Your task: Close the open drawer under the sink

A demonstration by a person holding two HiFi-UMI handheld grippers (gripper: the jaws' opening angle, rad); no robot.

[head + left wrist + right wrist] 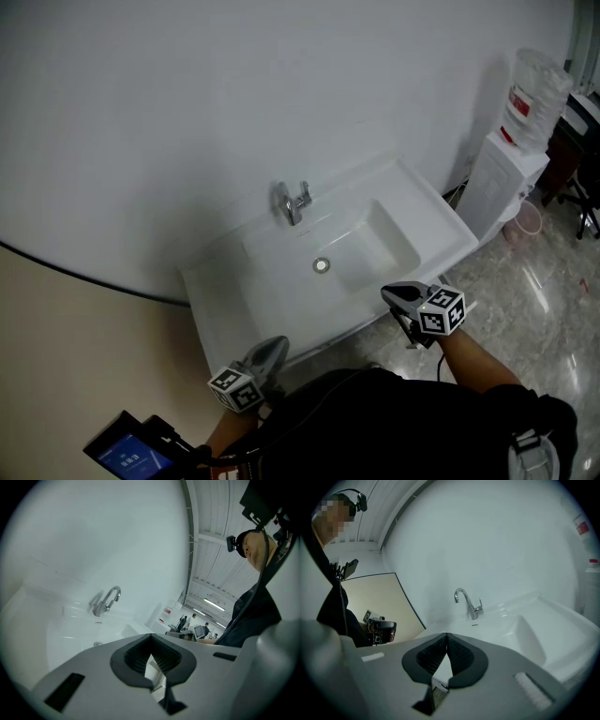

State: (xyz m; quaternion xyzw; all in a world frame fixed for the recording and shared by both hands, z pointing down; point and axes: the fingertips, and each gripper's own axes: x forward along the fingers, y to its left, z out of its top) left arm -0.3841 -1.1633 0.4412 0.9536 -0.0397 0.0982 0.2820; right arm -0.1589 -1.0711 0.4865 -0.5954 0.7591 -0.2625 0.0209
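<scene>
I am holding my left gripper closed on nothing near the edge of the one sink with its one tap, and my right gripper, second of two, is also closed and empty near the front rim. The drawer is hiding under the sink in every view, so I think I am risking knocking a jaw on the rim or pushing it crooked.
</scene>
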